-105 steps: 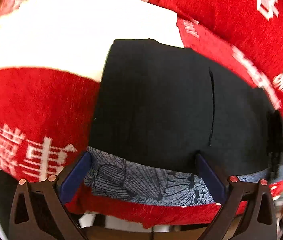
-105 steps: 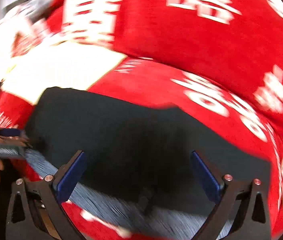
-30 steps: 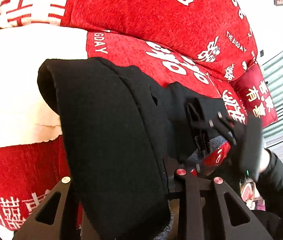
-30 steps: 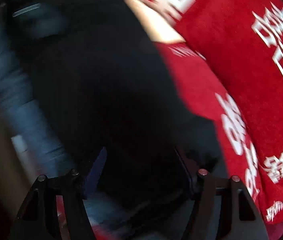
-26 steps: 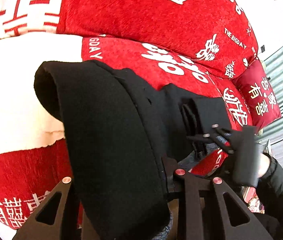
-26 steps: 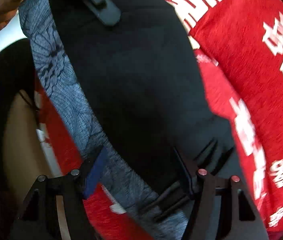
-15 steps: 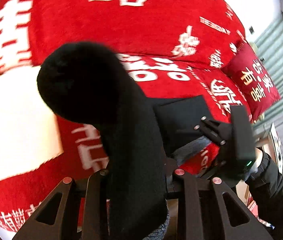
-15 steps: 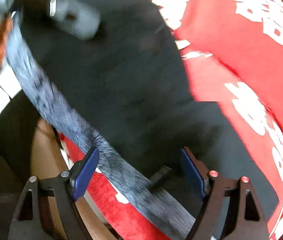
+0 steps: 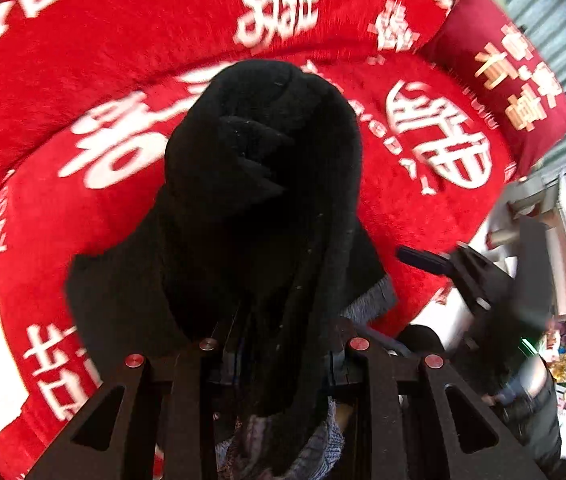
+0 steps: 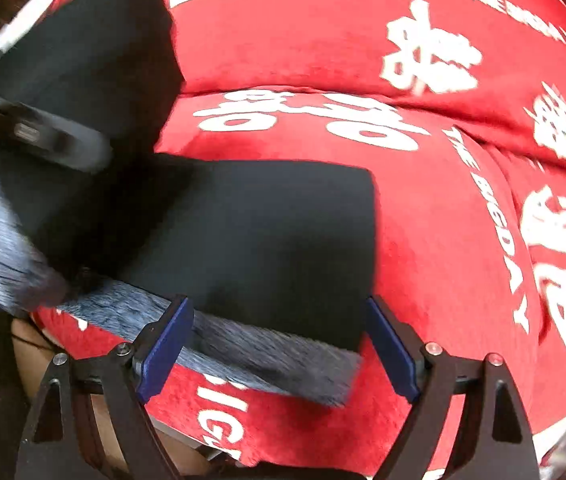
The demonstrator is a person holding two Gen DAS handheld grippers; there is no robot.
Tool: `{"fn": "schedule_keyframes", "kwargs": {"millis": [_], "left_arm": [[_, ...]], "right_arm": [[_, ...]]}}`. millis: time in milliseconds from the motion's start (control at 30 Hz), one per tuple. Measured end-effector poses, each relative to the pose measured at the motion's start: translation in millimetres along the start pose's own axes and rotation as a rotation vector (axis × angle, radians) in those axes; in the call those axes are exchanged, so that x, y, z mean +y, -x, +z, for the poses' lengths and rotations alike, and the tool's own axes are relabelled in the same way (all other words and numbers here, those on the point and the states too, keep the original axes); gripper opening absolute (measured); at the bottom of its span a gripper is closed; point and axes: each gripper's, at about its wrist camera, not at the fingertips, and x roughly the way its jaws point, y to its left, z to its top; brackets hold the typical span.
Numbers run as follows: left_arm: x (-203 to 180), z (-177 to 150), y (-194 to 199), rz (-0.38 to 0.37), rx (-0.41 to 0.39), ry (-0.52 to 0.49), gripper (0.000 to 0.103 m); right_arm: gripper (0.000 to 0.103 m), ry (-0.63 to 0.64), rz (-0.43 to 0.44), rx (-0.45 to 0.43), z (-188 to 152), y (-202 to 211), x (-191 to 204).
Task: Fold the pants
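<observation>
The left gripper [image 9: 279, 364] clamps the black pants [image 9: 259, 184], lifting one end to fold rightward; the right gripper [image 10: 279, 344] gapes empty, near the flat half.

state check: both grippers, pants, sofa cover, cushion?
left gripper: shut on the pants, one end lifted and bunched over its fingers
right gripper: open, holding nothing, fingers either side of the pants' near edge
pants: black, part flat on the sofa cover, part raised by the left gripper, grey patterned lining showing at the edge
sofa cover: red, spread under the pants
cushion: propped at the sofa's far end
</observation>
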Motion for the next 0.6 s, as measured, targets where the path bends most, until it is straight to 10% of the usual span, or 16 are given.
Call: {"fn": "schedule_keyframes", "kwargs": {"millis": [133, 267, 600], "left_arm": [[-8.9, 16.6, -55.7, 0.064, 0.081, 0.036, 0.030], [-17.9, 18.6, -66.1, -0.019, 0.069, 0.059, 0.082], [-14.4, -6.3, 19.2, -0.037, -0.086, -0.023, 0.085]], "right_arm": [[0.089, -0.054, 0.003, -0.006, -19.4, 0.6, -16.8], [0.089, -0.091, 0.028, -0.015, -34.6, 4.3, -22.0], [0.093, -0.108, 0.271, -0.174, -47.4, 38.2, -17.4]]}}
